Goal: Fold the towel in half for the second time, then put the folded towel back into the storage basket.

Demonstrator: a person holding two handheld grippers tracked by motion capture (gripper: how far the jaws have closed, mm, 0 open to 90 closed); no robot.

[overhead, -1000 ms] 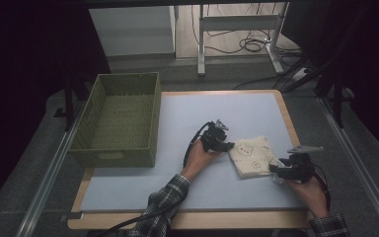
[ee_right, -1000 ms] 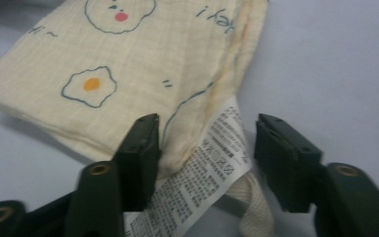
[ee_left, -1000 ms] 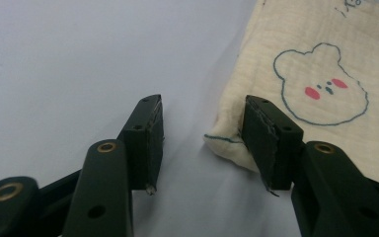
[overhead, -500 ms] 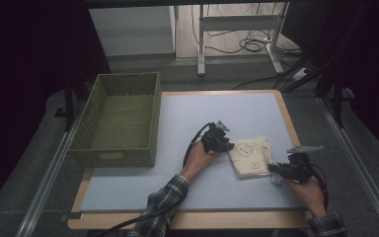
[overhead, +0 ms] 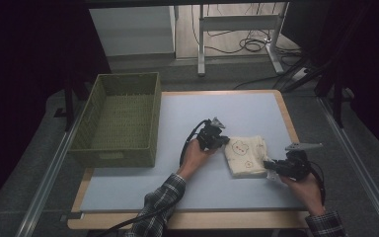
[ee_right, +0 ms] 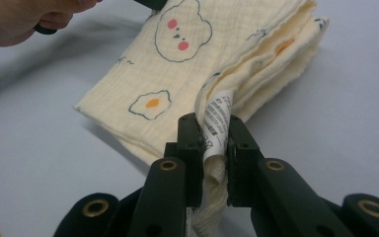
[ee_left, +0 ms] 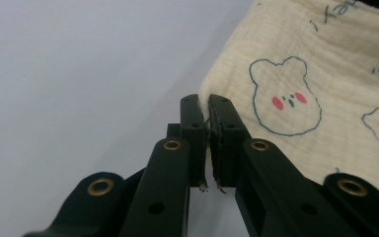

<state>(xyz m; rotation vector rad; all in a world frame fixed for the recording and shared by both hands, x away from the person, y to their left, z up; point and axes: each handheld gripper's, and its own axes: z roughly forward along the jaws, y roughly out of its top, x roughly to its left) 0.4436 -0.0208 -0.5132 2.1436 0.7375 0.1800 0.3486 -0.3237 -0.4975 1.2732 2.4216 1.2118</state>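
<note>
Both tongs have just been closing on the folded cloth (overhead: 246, 156), which is lying on the bench (overhead: 128, 187) at about four o'clock from the basket (overhead: 120, 119). The left tongs (ee_left: 206, 106) are now pinching its near corner, and the right tongs (ee_right: 212, 129) are gripping the edge with the label (ee_right: 217, 118). With both corners secured, lifting or unfolding is probably coming next.

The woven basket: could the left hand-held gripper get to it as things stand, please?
Probably yes: bare mat lies between the left hand-held gripper and the woven basket, but its jaws are pinching the folded cloth, which would come along.
</note>
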